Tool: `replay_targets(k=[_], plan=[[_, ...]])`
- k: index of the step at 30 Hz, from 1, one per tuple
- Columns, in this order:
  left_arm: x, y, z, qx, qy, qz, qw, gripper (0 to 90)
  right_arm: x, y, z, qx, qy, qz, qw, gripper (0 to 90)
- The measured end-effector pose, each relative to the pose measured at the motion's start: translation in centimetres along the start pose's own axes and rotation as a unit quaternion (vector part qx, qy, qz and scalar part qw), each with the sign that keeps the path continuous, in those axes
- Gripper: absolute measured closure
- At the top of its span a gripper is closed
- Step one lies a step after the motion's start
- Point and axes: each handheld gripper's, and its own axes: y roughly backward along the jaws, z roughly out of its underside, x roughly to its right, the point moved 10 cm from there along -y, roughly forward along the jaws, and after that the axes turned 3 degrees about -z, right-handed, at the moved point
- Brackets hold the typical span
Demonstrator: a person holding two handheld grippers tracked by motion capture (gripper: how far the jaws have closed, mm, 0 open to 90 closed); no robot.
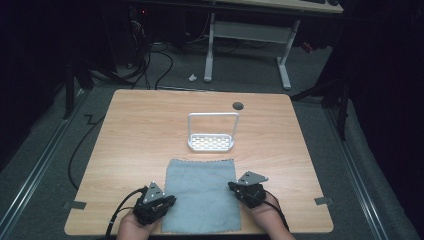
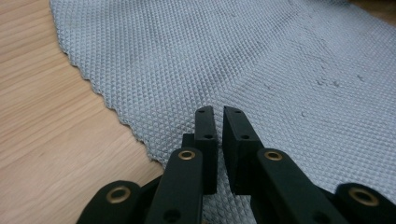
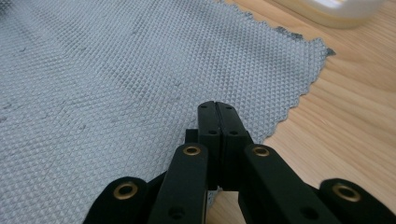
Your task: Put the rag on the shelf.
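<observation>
Here's the wooden table (image 1: 140, 130), and a grey waffle-weave cloth (image 1: 202, 192) lies flat at the middle of its near edge, the cloth's near hem almost flush with that edge. Left gripper (image 1: 167, 201) sits at the cloth's left border, near the table's near-left corner; in the left gripper view its tips (image 2: 218, 116) hang over the weave just inside the zigzag-cut edge, jaws nearly together with a thin slit between them, nothing pinched. Right gripper (image 1: 233, 186) is at the cloth's right border; in the right gripper view its tips (image 3: 217, 109) are pressed flat against each other, over the cloth (image 3: 116, 93) close to its scalloped side, bare wood to the right. Whether any fabric is caught between them, I cannot tell.

Plenty of open wood left and right of the cloth, and a bare strip beyond it. Past that strip, toward the middle of the table, stands a white rack (image 1: 211, 141) with a perforated tray base and a tall hoop handle; nothing visible in it. A dark round grommet (image 1: 238, 105) sits by the far edge. Beyond the table: grey carpet, cables (image 1: 150, 65), and a white-legged desk (image 1: 250, 35) in a dark room.
</observation>
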Motion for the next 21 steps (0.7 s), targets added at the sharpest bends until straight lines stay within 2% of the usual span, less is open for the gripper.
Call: replay_targets(k=[2, 5, 8, 13, 16, 21], plan=[[0.7, -0.6, -0.5, -0.002, -0.012, 0.012, 0.9998, 83.7, 0.9, 0.8, 0.7, 0.001, -0.008, 0.015, 0.9999, 90.0], [1.4, -1.0, -0.8, -0.002, -0.018, 0.024, 0.9995, 83.7, 1.6, 1.4, 1.3, 0.003, -0.018, 0.021, 0.9996, 90.0], [2.1, -1.1, -0.8, -0.007, -0.028, 0.031, 0.9991, 83.9, 1.7, 2.0, 1.8, 0.002, -0.021, 0.028, 0.9994, 90.0], [3.1, -0.6, -0.2, -0.013, -0.033, 0.046, 0.9983, 84.0, 1.0, 3.0, 2.8, -0.006, -0.018, 0.026, 0.9995, 90.0], [4.0, 0.2, 0.5, -0.025, -0.048, 0.056, 0.9970, 84.0, 0.2, 3.6, 3.3, -0.009, -0.014, 0.020, 0.9997, 90.0], [4.4, 0.6, 0.8, -0.034, -0.046, 0.065, 0.9962, 83.1, -0.9, 4.3, 3.8, -0.019, -0.006, 0.013, 0.9997, 90.0]])
